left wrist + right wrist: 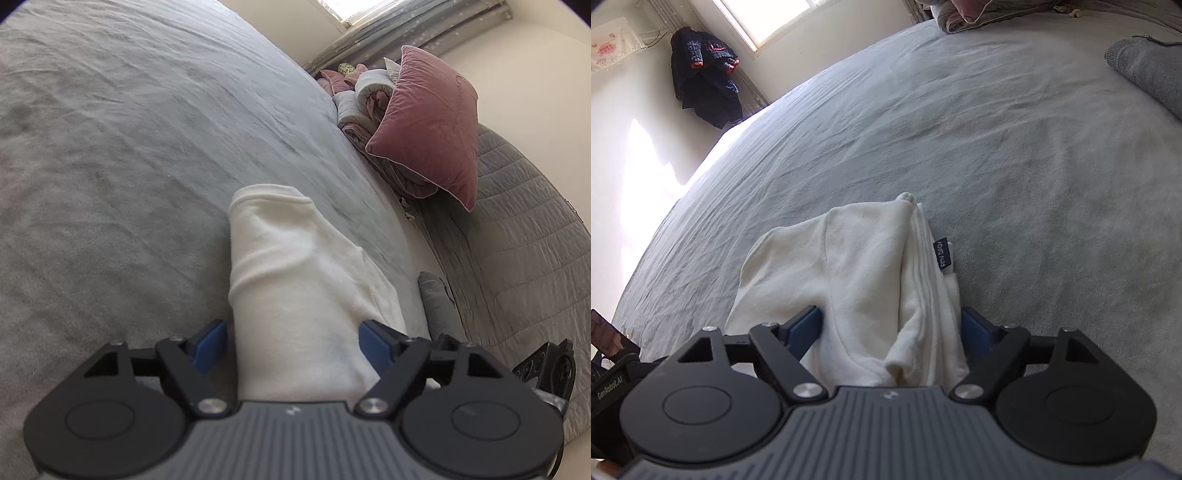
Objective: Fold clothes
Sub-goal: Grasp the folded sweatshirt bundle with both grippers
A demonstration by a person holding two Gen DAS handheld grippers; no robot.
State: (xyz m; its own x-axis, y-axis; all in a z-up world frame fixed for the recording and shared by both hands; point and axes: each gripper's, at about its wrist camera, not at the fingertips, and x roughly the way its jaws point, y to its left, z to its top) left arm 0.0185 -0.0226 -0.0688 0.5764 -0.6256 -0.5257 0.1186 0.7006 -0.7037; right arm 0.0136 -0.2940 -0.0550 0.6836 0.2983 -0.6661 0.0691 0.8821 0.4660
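Cream-white cotton garment (pixel 857 280), already folded into a narrow thick bundle, lies on the wrinkled grey bedsheet (pixel 1015 155), so the folding looks nearly done, with a last fold or a tidy-up perhaps left. It runs between the blue pads of both the left gripper (pixel 291 345) and right gripper (pixel 892 330), whose jaws stand wide around it; whether they press it I cannot tell. One white garment, one rolled grey knit garment (pixel 1152 70), one pink velvet cushion (pixel 428 125).

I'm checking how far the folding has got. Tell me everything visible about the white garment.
The white garment is soft, cream-white knit, folded into a thick bundle lying on the grey bed cover. Layered edges and a small dark label show along one side. Each hand-held gripper, left and right, has its blue pads on either side of the bundle.
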